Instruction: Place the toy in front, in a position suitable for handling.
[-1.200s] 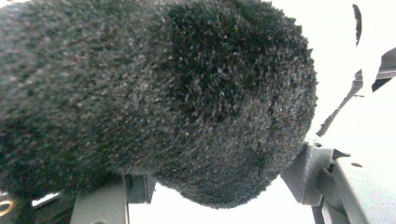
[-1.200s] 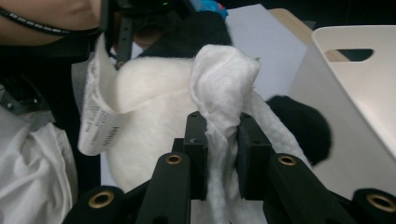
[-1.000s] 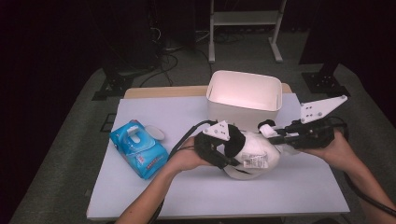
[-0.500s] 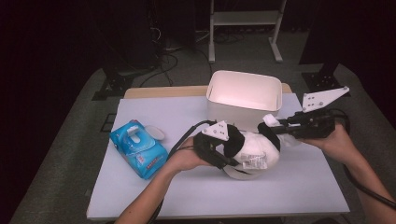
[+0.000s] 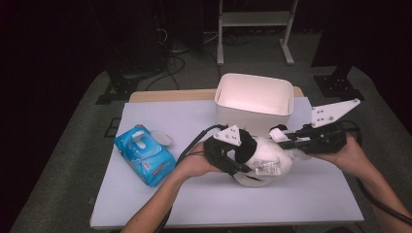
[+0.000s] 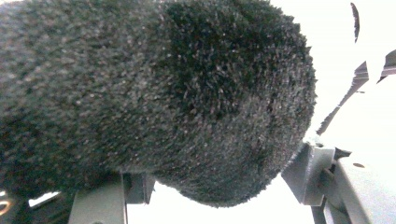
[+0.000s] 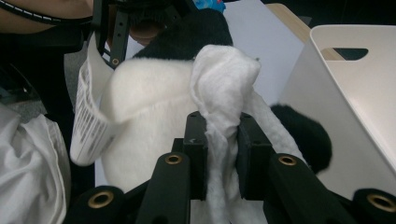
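A black-and-white plush toy (image 5: 266, 162) lies on the table right of the middle. My left gripper (image 5: 238, 155) comes at it from the left and is shut on its black furry part (image 6: 163, 93), which bulges between the jaws. My right gripper (image 5: 284, 141) reaches in from the right, shut on a crumpled white wipe (image 7: 224, 88). The wipe (image 5: 278, 133) rests against the toy's white fur (image 7: 149, 88). A white label (image 7: 88, 126) hangs from the toy's side.
A white plastic bin (image 5: 255, 110) stands just behind the toy, close to the right gripper (image 7: 222, 154); its wall (image 7: 355, 107) rises at that gripper's right. A blue pack of wet wipes (image 5: 144, 154), lid flipped open, lies at the left. The pale table top (image 5: 194, 204) ends near the front.
The right gripper with the wipe lifted slightly off the toy, then came back down against it. The left gripper and the toy kept still.
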